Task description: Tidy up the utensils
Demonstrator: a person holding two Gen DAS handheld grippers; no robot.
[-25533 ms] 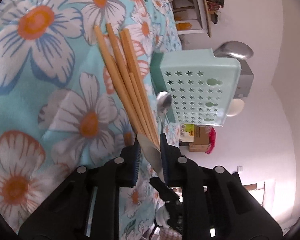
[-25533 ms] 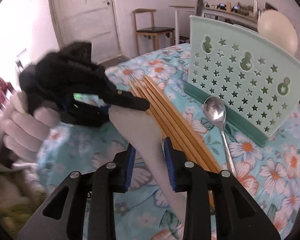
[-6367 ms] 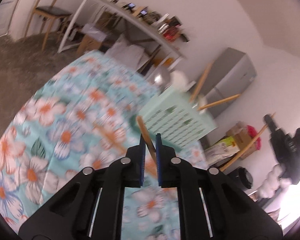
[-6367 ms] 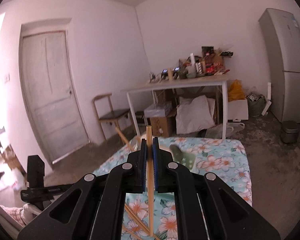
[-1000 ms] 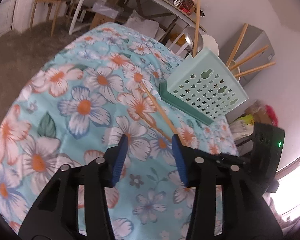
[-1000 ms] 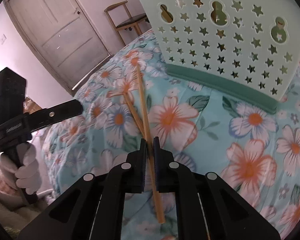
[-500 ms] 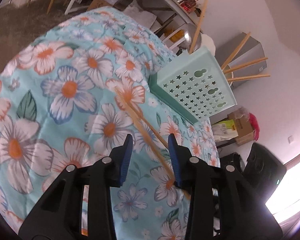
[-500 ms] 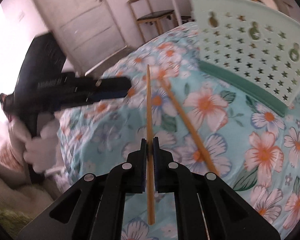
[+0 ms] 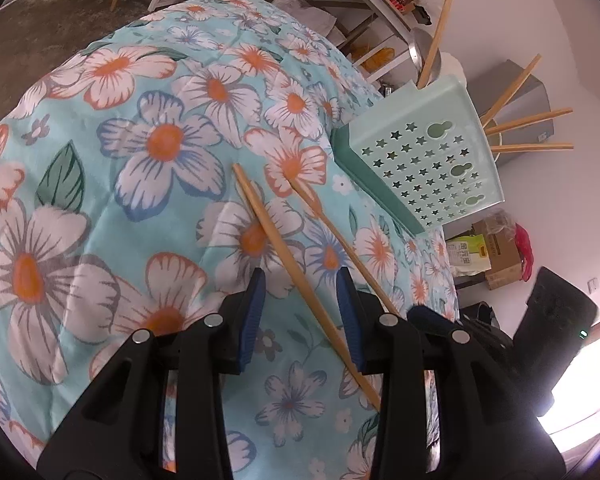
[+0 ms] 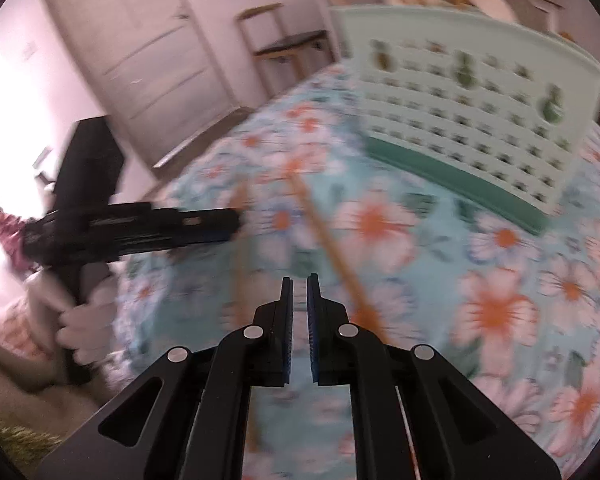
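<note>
- Step in hand, by judgement: picking up the last loose chopsticks for the holder; several already stand in it.
- Holder [image 9: 432, 156]: pale green, star-punched, upright toward the far edge of the flowered cloth [image 9: 100, 184]; chopsticks and a spoon bowl poke from its top.
- Near chopstick [image 9: 284, 256]: flat on mid-cloth, running between the left claw's pads.
- Second chopstick [image 9: 340, 240]: flat just beside it, nearer the holder.
- Left claw [image 9: 300, 312]: partly open, straddling the near chopstick; pads not pressing, nothing gripped.
- Right claw [image 10: 299, 316]: jaws nearly together, a thin gap only, nothing between them; picture blurred.
- Next move calls for: left claw to pinch the near chopstick, lift, carry it over the holder's rim.
</note>
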